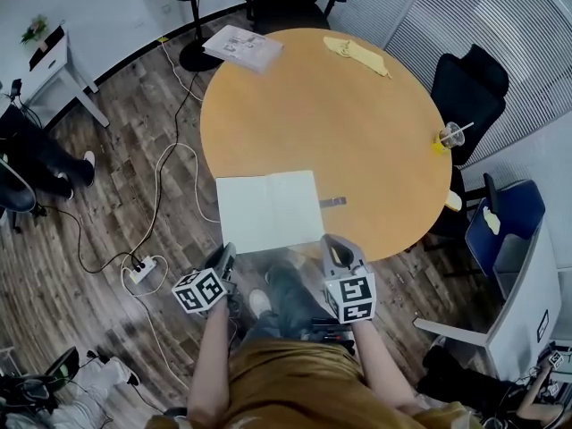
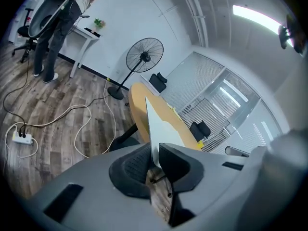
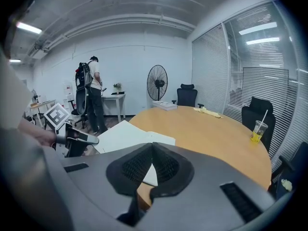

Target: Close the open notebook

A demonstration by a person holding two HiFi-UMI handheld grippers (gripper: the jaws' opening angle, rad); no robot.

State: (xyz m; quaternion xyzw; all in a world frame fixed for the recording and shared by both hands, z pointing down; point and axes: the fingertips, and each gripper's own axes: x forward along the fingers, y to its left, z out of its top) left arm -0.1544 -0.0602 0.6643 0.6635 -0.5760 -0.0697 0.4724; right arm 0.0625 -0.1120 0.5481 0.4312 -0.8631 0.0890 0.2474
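Observation:
The open notebook (image 1: pixel 268 208) lies with white pages up at the near edge of the round wooden table (image 1: pixel 357 123). My left gripper (image 1: pixel 223 262) is at its near left corner. In the left gripper view a white sheet of the notebook (image 2: pixel 161 126) runs edge-on between the jaws of the left gripper (image 2: pixel 155 150), which are closed on it. My right gripper (image 1: pixel 338 248) hovers by the near right corner. In the right gripper view the right gripper's (image 3: pixel 153 147) pads meet at the tips with nothing held, and the notebook (image 3: pixel 127 134) lies just beyond them.
A stack of papers (image 1: pixel 243 47), a yellow cloth (image 1: pixel 357 54) and a cup with a straw (image 1: pixel 451 137) sit along the table's far rim. A small dark item (image 1: pixel 332 202) lies right of the notebook. Office chairs (image 1: pixel 469 88), a fan (image 1: pixel 192 25) and floor cables with a power strip (image 1: pixel 141 271) surround the table.

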